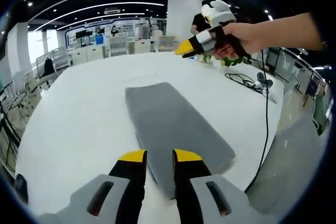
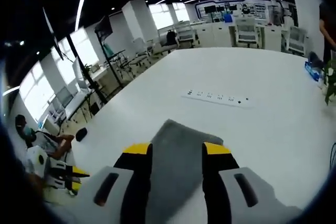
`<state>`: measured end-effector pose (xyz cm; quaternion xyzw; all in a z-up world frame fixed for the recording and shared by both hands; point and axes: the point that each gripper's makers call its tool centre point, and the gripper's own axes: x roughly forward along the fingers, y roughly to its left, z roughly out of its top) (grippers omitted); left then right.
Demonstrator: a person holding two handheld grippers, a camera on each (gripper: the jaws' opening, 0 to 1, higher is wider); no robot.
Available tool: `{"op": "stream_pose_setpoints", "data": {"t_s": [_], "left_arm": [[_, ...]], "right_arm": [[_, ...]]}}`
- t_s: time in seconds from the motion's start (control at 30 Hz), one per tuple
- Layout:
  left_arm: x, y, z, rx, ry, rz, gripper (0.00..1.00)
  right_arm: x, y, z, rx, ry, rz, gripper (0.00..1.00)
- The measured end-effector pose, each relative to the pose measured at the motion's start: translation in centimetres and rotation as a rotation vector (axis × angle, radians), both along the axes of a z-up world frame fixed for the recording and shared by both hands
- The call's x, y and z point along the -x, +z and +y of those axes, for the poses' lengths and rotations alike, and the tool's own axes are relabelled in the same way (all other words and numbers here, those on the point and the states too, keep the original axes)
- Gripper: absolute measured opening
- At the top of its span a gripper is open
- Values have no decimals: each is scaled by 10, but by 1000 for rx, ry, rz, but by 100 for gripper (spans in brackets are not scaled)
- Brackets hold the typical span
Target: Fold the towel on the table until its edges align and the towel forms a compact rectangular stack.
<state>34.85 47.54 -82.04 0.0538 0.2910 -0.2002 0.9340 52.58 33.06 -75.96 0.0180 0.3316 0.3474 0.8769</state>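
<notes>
A grey towel [image 1: 176, 129] lies flat on a large white table [image 1: 79, 108], folded into a long narrow rectangle that runs from the near edge of the left gripper view away toward the middle of the table. In that view the left gripper [image 1: 159, 157] rises from the bottom, its two black jaws tipped with yellow and held a small gap apart, with nothing between them; the near end of the towel shows through the gap and just beyond the tips, and whether the jaws touch the cloth cannot be told. Farther off, near the top right, a hand [image 1: 244, 38] holds the right gripper [image 1: 185, 49] above the table's far side, well apart from the towel, its yellow tips pointing left and looking close together. A black cable [image 1: 265, 108] trails across the table to the right of the towel and down over the edge. In the right gripper view the right gripper [image 2: 177, 149] comes up from the bottom with its yellow-tipped jaws parted and empty, and the towel [image 2: 178, 145] shows between and beyond them as a grey shape on the table [image 2: 262, 129]. A white power strip [image 2: 218, 98] lies farther along the table, apart from the towel. At the lower left of this view the left gripper [image 2: 73, 174] shows with its yellow tips. Office chairs and desks stand around the room behind.
</notes>
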Motion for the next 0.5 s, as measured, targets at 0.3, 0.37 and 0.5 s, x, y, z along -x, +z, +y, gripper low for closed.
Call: {"op": "stream_pose_setpoints", "data": {"t_s": [0.3, 0.37, 0.5], "left_arm": [[-13, 9, 3, -20, -24, -6, 20], [-16, 9, 2, -27, -32, -6, 20], [-21, 4, 3, -43, -47, 2, 20]], "right_arm": [[15, 1, 1, 47, 57, -58, 35], [29, 1, 3, 45, 62, -61, 35], [30, -1, -1, 64, 79, -78, 35]]}}
